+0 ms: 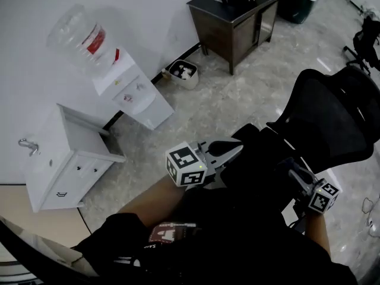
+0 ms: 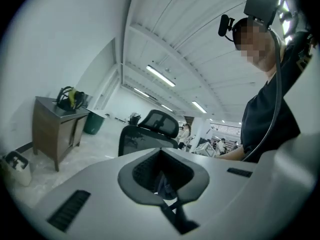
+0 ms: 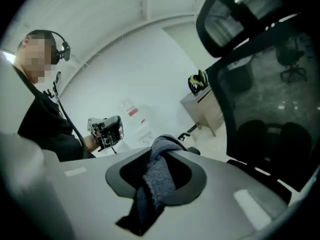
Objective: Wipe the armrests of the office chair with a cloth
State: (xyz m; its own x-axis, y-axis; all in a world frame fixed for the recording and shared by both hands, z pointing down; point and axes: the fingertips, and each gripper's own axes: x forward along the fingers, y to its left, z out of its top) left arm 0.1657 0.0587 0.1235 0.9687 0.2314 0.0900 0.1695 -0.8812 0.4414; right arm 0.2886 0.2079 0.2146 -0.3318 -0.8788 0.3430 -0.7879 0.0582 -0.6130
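No legible text, brand or number anywhere.
Water bottle (image 1: 80, 35): red label (image 1: 95, 40), print too small to read.
Left marker cube (image 1: 186, 166), right marker cube (image 1: 324, 196): black-white square codes only, no letters.
Red-white patch (image 1: 172, 233) on person's dark shirt: print too blurred to read.

Marble floor (image 1: 237, 100), brown cabinet (image 1: 228, 31), white wall (image 1: 136, 5)

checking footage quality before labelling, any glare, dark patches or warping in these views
Head view: the lower half is murky, the office chair merging with dark clothing. Left gripper view: strong fisheye bending, black corners, ceiling lights glaring. Right gripper view: same warping, yet the cloth reads clearly.
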